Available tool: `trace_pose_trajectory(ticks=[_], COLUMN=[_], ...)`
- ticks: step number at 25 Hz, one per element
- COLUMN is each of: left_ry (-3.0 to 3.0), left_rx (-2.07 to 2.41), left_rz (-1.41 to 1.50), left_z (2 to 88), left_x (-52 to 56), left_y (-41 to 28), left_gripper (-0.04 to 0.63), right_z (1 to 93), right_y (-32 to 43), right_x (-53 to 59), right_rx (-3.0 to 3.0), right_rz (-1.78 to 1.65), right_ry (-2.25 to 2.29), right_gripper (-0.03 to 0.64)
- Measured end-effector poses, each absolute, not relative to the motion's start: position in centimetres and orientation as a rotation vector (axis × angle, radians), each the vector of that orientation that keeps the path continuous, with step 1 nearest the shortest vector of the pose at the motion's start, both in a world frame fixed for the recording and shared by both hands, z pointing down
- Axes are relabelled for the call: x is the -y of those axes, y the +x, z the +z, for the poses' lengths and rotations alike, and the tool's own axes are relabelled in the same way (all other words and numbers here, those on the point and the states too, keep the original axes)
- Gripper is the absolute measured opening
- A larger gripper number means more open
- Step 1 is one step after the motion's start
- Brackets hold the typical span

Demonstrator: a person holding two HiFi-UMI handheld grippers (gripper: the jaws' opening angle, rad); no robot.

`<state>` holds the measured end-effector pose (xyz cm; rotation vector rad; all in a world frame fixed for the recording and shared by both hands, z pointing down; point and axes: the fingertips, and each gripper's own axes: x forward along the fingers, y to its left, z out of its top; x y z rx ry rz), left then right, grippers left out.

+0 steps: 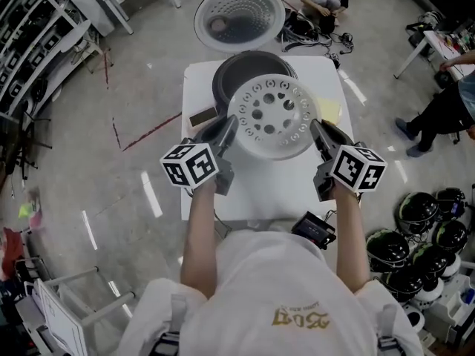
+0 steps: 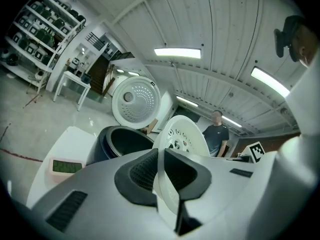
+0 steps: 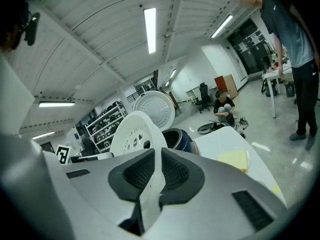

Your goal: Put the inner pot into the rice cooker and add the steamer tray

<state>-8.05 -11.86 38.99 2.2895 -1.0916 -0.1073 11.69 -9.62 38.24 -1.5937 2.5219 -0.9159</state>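
Person's L gripper [image 1: 228,130] & R gripper [image 1: 320,133], jaws clamped on opposite rims, hold steamer tray [image 1: 272,117] just over open rice cooker [image 1: 217,86]; inner pot [image 1: 251,64] looks already in, tray drop-in left to do.

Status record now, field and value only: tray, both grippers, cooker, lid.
tray: white, perforated, held up between both grippers, overlapping the cooker's near edge in the head view
left gripper: jaws shut on tray's left rim
right gripper: jaws shut on tray's right rim
cooker: on table, dark inside, tray not yet in
lid: open, tipped back
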Motion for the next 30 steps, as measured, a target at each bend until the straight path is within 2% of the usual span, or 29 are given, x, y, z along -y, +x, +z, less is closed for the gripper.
trace_pose_trajectory(ticks=[16, 30], left_ry=[2.27, 2.206], left_rx=[1.191, 1.184], left_rz=[-0.227, -0.204], left_z=[35.2, 38.3], left_x=[18.1, 24.8], left_y=[-12.0, -11.8], left_gripper=[0.057, 0.057], right_z=[34.3, 37.3], right_y=[8.0, 8.1], right_x=[17.8, 25.0], right_rx=[-2.619, -2.622], right_rz=[-0.839, -0.946], right_ry=[-1.473, -1.464], right_gripper=[0.048, 0.049])
